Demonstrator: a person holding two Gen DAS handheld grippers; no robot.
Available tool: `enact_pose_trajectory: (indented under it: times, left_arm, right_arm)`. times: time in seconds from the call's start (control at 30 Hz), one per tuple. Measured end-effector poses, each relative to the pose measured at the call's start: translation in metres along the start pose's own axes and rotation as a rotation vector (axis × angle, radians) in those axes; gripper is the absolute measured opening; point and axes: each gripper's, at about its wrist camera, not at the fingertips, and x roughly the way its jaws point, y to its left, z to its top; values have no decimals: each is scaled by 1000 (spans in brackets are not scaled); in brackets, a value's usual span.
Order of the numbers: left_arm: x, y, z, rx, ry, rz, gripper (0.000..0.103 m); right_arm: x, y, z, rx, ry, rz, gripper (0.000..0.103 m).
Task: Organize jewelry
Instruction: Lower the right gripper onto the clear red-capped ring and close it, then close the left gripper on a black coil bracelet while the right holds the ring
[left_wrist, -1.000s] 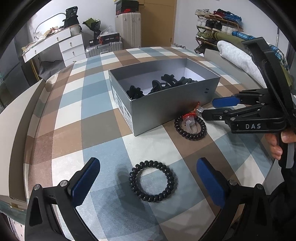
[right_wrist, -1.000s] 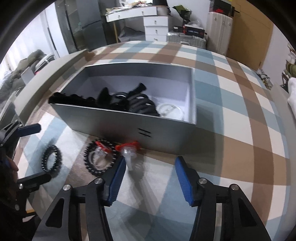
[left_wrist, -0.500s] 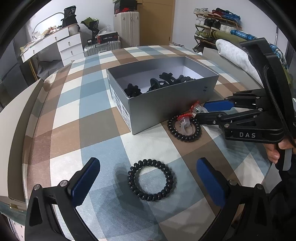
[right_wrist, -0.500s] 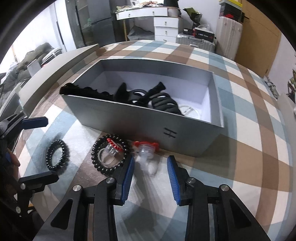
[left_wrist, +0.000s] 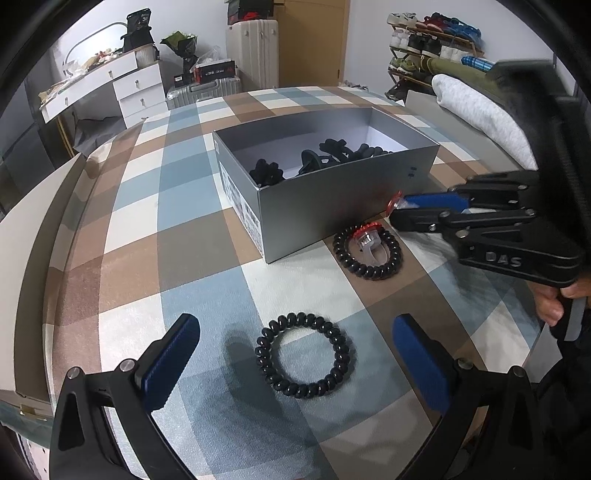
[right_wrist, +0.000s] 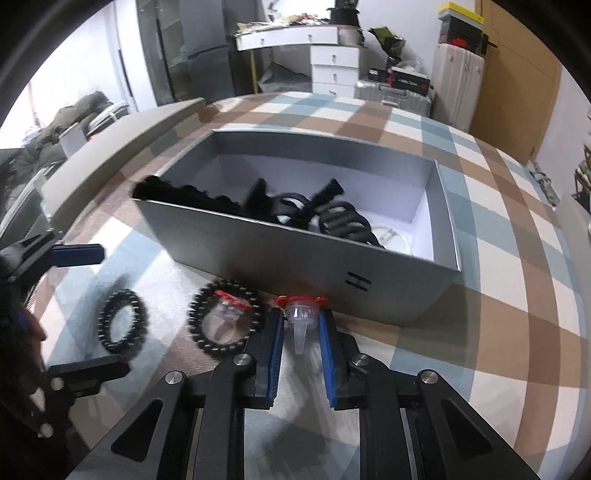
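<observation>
Squeezing a clear clip with a red top (right_wrist: 301, 317), the right gripper (right_wrist: 301, 334) fingers are clenched on it, while the left gripper (left_wrist: 295, 354) fingers stay released over a black coil band (left_wrist: 306, 360).

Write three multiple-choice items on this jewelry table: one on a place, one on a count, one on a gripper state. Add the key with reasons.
1. Where does the second clear clip with a red top lie?
A. Inside a black coil hair tie
B. In the grey cardboard box
C. On the white dresser

2. How many black coil hair ties lie on the checked cloth outside the box?
A. One
B. Two
C. Four

3. What is the right gripper doing?
A. Hanging open over the box
B. Shut on a clear clip with a red top
C. Holding a hair tie

Key: 1 A, the hair tie rings the clip beside the box wall. 2 B, one by the box, another before the open left gripper. 3 B, its jaws have just been closing and the blue pads press the clip's sides.
</observation>
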Motion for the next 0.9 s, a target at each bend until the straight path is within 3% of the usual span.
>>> enact_pose_trajectory:
  times: [0.37,0.6,0.77,0.9]
  left_arm:
    - [0,-3,-10,107,79,6,102]
    - [-10,15,-6,55,32,-19,101]
    - [-9,24,-4,9,19,-18,76]
    - [0,24,-5,14,44,-17,38]
  right_arm:
    - [-31,8,9,-20,-94,31,18]
    - [-32,5,10,-13,-96,32,18]
    - [-34,5,9,-16,-99,31,18]
    - [-34,5,9,-16,-99,31,18]
